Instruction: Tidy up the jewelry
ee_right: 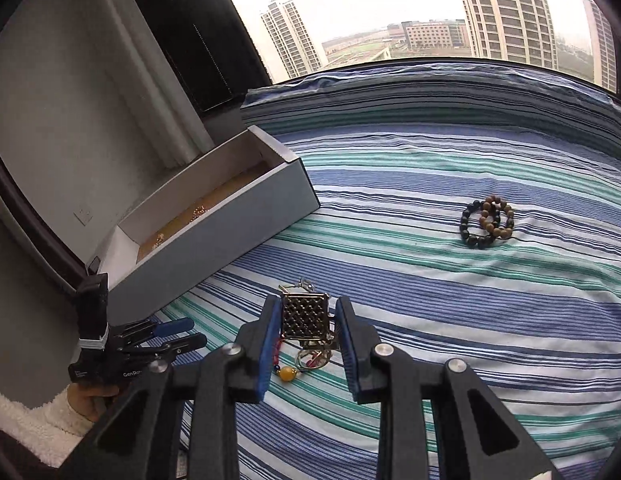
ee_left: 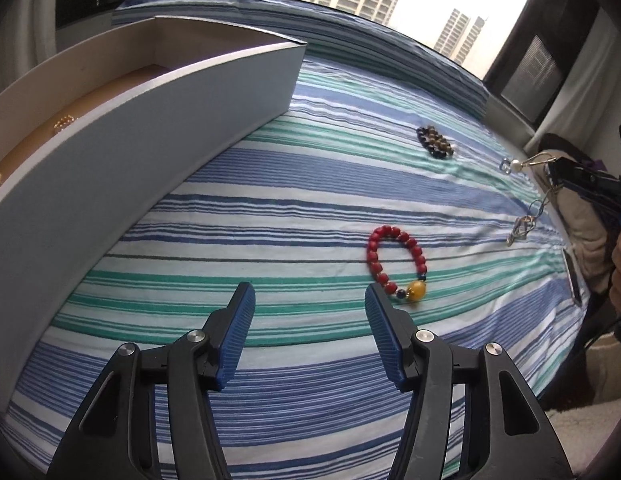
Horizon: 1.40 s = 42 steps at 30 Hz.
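Note:
My left gripper [ee_left: 308, 296] is open and empty, low over the striped bedspread, just left of a red bead bracelet [ee_left: 394, 262] with an amber bead. A dark and brown bead bracelet pair [ee_left: 435, 142] lies farther back; it also shows in the right wrist view [ee_right: 487, 221]. My right gripper [ee_right: 304, 314] is shut on a square gold lattice pendant [ee_right: 304, 317], held above the bed with chains and rings hanging under it. In the left wrist view the right gripper [ee_left: 550, 168] holds that jewelry [ee_left: 524, 226] at the right edge. The open white box [ee_right: 214, 236] holds gold pieces [ee_right: 198, 211].
The white box [ee_left: 150, 128] stands at the bed's left side, its long wall close to my left gripper. The striped bedspread [ee_left: 270, 208] runs back to a window with towers outside. The left gripper [ee_right: 150, 340] shows in the right wrist view, below the box.

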Each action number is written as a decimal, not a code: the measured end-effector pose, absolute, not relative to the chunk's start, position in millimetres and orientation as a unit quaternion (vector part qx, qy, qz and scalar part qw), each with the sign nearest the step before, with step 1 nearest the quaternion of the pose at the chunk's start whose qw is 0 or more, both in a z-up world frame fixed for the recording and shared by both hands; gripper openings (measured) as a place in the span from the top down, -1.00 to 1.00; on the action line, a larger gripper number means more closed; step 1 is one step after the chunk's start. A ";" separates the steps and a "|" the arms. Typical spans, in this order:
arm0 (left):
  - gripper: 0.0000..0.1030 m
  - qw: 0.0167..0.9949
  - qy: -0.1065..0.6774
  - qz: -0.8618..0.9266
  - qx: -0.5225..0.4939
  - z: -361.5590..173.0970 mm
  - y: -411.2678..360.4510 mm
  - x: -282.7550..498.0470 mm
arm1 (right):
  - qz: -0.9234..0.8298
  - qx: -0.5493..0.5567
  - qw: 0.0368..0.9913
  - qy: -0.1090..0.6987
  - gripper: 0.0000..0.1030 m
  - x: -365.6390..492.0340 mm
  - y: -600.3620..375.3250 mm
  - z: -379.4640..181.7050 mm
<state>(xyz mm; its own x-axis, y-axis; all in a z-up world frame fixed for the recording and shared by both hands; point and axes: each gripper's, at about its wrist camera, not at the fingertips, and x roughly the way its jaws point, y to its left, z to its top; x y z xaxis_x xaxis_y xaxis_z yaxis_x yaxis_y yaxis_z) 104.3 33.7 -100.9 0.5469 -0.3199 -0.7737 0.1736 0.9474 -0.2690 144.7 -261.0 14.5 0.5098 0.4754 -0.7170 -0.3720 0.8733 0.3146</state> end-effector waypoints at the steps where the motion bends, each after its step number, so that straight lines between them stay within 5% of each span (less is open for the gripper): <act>1: -0.17 0.874 0.455 -0.150 -0.074 -99.2 27.8 105.4 | 0.230 0.059 0.868 0.435 0.45 143.8 -269.4 12.0; 7: -0.22 0.862 0.470 -0.183 -0.041 -96.5 -2.9 111.5 | 0.148 0.071 0.841 0.516 0.41 141.8 -315.0 -51.2; 9: -0.30 0.862 0.471 -0.184 -0.029 -94.7 -7.9 109.0 | 0.121 0.090 0.834 0.530 0.21 131.9 -334.9 -64.5; 12: -0.49 0.862 0.473 -0.181 -0.013 -95.8 -10.4 106.8 | 0.092 0.103 0.840 0.525 0.15 109.6 -362.1 -63.4; 24: -0.49 0.846 0.469 -0.246 0.060 -97.2 -50.6 112.9 | 0.077 0.093 0.859 0.498 0.15 84.8 -363.2 -53.6; 35: 0.20 0.812 0.460 -0.319 0.166 -135.4 -95.6 128.3 | 0.077 0.108 0.861 0.490 0.15 84.8 -363.9 -51.2; 36: 0.32 0.811 0.458 -0.322 0.172 -135.8 -96.0 126.2 | 0.073 0.110 0.861 0.491 0.15 84.3 -366.7 -51.4; 37: 0.71 0.811 0.456 -0.322 0.174 -135.2 -96.7 124.9 | 0.069 0.111 0.861 0.491 0.15 83.9 -369.7 -51.1; 42: 0.71 0.821 0.470 -0.297 0.134 -131.2 -82.5 125.7 | 0.053 0.101 0.864 0.490 0.15 81.8 -382.7 -42.5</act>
<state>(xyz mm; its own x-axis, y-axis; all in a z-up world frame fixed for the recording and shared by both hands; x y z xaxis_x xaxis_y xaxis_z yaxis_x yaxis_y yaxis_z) 125.7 -82.5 -131.2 0.3829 -0.3613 -0.8502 0.6125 0.7883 -0.0591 81.8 -382.7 -42.5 0.5138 0.1906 -0.8364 0.0084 0.9738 0.2271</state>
